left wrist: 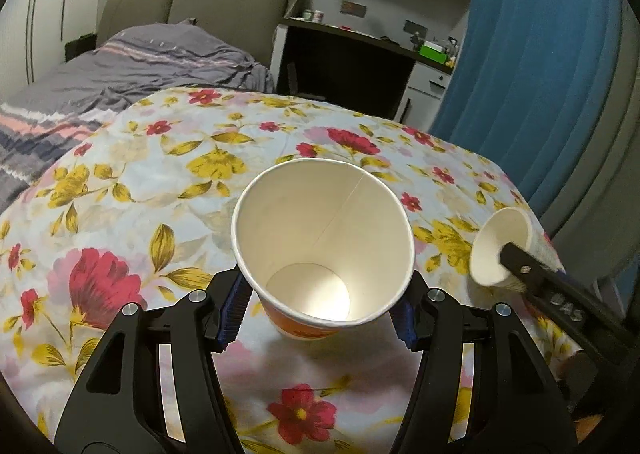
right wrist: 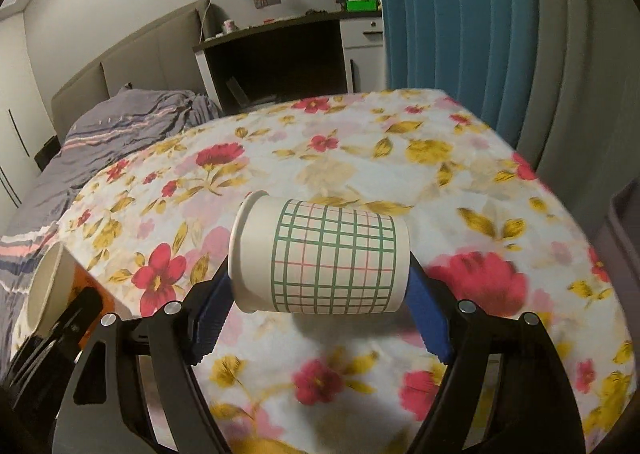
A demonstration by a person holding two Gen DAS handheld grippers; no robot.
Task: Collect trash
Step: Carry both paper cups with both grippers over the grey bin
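A surface under a flowered cloth is shown. An orange paper cup is gripped upright by the left gripper. A checked cup, on its side, is clamped end to end by the right gripper. No bin is seen; disposal is judged outstanding.

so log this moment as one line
left gripper: shut on orange cup, upright | right gripper: jaws at ends of grid cup, sideways | floral tablecloth below
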